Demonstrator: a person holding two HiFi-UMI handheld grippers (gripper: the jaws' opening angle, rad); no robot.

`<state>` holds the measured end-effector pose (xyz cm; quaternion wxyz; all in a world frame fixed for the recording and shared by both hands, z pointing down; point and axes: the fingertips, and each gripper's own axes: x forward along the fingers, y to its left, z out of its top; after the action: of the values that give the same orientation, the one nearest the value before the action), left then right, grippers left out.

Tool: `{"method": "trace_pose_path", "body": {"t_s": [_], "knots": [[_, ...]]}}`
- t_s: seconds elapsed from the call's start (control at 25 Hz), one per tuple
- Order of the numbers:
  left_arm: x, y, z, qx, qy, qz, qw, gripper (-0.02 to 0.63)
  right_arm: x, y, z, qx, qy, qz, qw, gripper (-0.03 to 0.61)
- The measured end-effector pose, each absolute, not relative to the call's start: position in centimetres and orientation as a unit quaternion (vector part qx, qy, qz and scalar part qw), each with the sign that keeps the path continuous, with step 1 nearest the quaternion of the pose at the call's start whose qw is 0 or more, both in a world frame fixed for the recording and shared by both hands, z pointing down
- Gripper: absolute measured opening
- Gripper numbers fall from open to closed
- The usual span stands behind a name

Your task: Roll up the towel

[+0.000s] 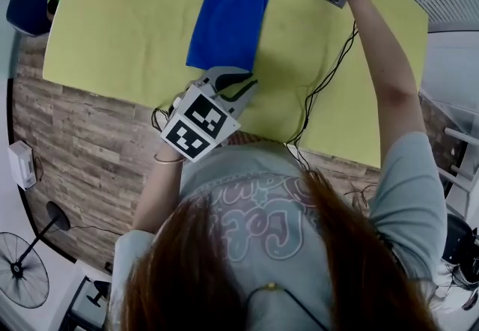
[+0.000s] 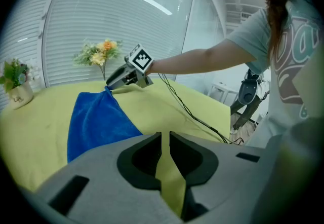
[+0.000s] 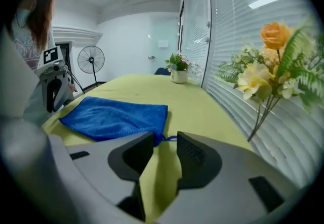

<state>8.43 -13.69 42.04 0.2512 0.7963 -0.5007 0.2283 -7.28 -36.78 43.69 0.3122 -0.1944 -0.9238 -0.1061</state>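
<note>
Left gripper (image 2: 164, 139): shut, empty, just beside blue towel (image 1: 228, 11) near corner. Right gripper (image 3: 164, 142): half-open, towel loop (image 3: 170, 138) at tips, unpinched. Recommend: grip both corners level, roll tight and even.

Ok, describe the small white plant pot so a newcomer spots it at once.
Find the long yellow-green table running beside the white window blinds. Along that blind-side edge, in the right gripper view, the small white pot of green leaves stands far down the table. Unlike the tall orange and cream flower bunch nearer the camera, it is squat and leafy.
</note>
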Motion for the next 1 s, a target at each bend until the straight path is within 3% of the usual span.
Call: {"method": "trace_pose_path", "body": {"t_s": [0.2,0.44,0.84,1.0], "knots": [[6.1,-13.5,40.8,0.777,-0.538,0.237,0.225,0.02,-5.0,-38.3,43.3,-0.156,-0.93,-0.13,0.306,0.143],[-0.6,-15.2,39.2,0.729,-0.614,0.237,0.188,0.02,-6.7,-36.0,40.2,-0.071,-0.952,-0.159,0.253,0.08],[-9.5,-25.5,39.8,0.733,-0.617,0.257,0.126,0.021,-8.2,-32.9,44.5,0.026,-0.95,-0.085,0.299,0.076],[-10.5,-29.0,41.3,0.756,-0.585,0.258,0.144,0.02,-7.3,-33.9,44.9,0.069,-0.95,-0.041,0.303,0.072]]}}
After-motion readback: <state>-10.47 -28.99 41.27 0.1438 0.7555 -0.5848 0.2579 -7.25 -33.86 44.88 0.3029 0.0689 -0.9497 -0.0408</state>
